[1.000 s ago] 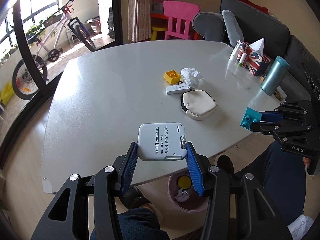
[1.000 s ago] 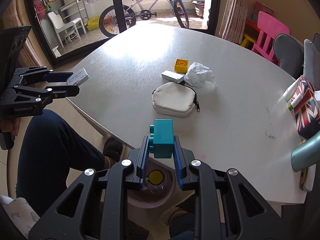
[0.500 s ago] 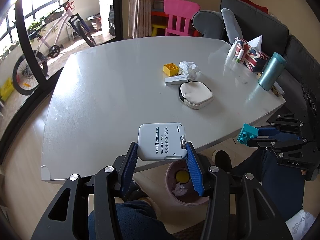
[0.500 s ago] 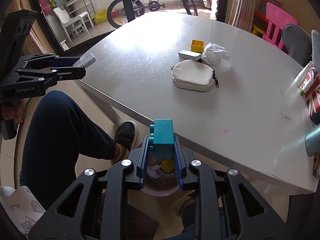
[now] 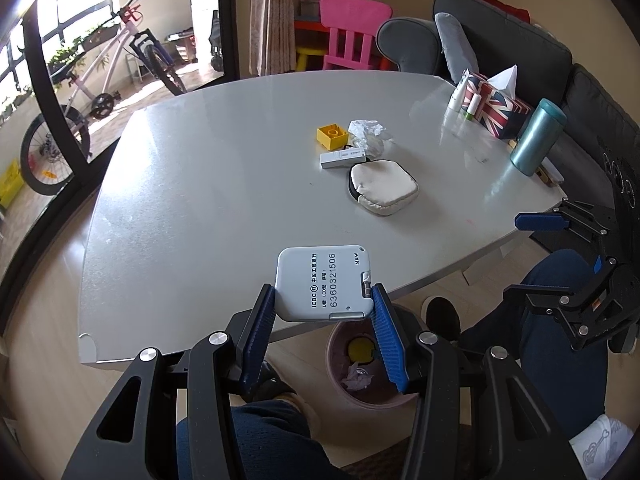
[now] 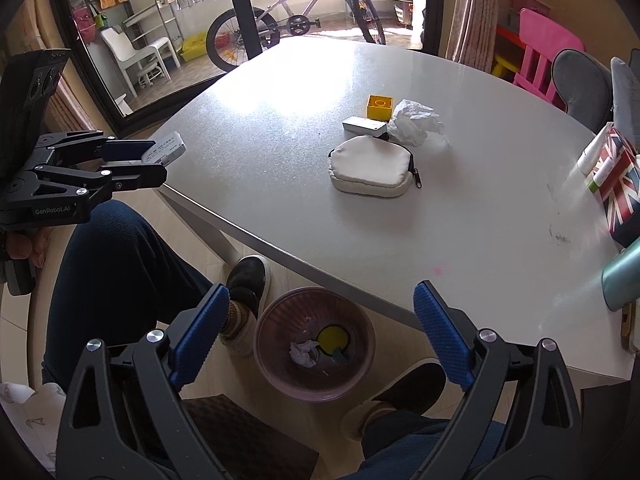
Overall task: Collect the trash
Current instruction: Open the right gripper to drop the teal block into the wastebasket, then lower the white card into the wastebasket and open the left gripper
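Now the right gripper [image 6: 318,334] is opening, its blue pads spread wide with nothing between them; a second ago it was clamped on a teal toy block above the bench edge. A teal piece now lies in the pink bin [image 6: 280,376] on the floor straight below the gripper, beside a yellow disc [image 6: 333,336] and a crumpled tissue [image 6: 302,353]. Half a second ago the block was still gripped over the bin.

The left gripper [image 5: 323,322] has not changed: it still clasps the flat grey card reader [image 5: 322,286] by its two sides, held over the near edge of the bench [image 5: 200,200] with the bin partly showing beneath it.

On the bench the yellow brick [image 6: 379,107], the small white box [image 6: 365,125], the crumpled paper [image 6: 416,122] and the white zip pouch [image 6: 372,168] lie where they were, close together. The flag-printed tissue box [image 5: 494,108] and teal flask [image 5: 538,136] stand at the far side.
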{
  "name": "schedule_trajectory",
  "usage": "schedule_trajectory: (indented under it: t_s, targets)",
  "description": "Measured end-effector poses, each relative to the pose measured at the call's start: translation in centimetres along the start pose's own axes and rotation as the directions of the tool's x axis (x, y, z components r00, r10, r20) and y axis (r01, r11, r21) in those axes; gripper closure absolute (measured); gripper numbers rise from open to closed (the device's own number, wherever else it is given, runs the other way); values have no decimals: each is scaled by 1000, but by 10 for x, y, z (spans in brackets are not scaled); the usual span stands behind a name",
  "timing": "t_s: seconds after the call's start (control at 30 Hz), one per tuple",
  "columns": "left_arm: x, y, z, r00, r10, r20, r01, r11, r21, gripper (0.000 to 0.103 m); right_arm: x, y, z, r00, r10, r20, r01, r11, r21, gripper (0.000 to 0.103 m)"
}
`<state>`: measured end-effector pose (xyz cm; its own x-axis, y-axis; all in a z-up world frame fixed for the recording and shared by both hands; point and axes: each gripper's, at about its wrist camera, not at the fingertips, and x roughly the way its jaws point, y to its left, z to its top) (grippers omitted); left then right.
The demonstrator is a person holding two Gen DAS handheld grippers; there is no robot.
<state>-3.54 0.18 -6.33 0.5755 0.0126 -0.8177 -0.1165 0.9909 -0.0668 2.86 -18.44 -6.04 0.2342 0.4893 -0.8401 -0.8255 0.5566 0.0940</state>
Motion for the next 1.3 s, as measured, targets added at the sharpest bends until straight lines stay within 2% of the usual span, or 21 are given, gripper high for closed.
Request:
schedule_trajectory:
  t_s: [0.07,0.73,1.3]
  targets:
    - [0,-2,0,1000,-2,-1,2,1000,3,55,0,-2,0,1000,-4,3,4,1000,6,7]
    - [-3,-19,2,999,-45,-6,45,998,52,55,-18,-24,16,996,-74,53,71,996,57,6]
    - [7,-63,-6,990,-127,-57,133,982,131,55,-30,-42,22,992,-95,88,85,991,103,5]
